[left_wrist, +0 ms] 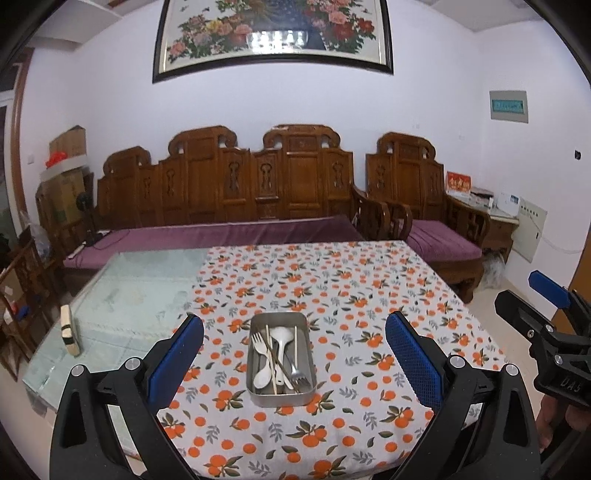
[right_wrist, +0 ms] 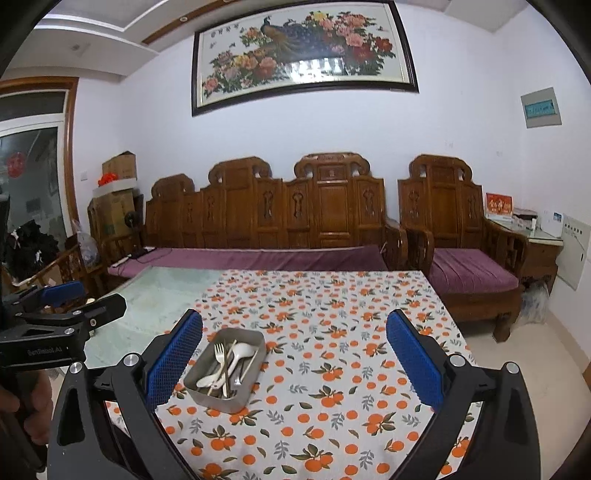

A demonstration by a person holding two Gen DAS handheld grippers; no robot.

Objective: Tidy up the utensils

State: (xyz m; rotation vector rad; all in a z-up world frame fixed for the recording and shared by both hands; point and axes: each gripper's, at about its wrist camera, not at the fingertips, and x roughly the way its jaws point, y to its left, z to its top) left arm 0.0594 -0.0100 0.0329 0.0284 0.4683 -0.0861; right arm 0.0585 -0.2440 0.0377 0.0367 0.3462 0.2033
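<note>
1. A tablecloth [left_wrist: 332, 295] printed with oranges and leaves fills the lower middle of the frame
2. Left of it, the bare pale green glass tabletop [left_wrist: 140, 291] shows
3. A small cream block with a dark band [left_wrist: 70, 330] stands at the lower left edge
4. A carved wooden sofa [left_wrist: 236, 184] with a purple cushion [left_wrist: 207, 236] runs across the centre
5. A matching armchair [left_wrist: 417, 184] sits right of centre
6. A framed flower painting [left_wrist: 273, 33] hangs at top centre
7. Cardboard boxes [left_wrist: 68, 147] stack at middle left
8. A side cabinet [right_wrist: 543, 251] stands at far right
</note>
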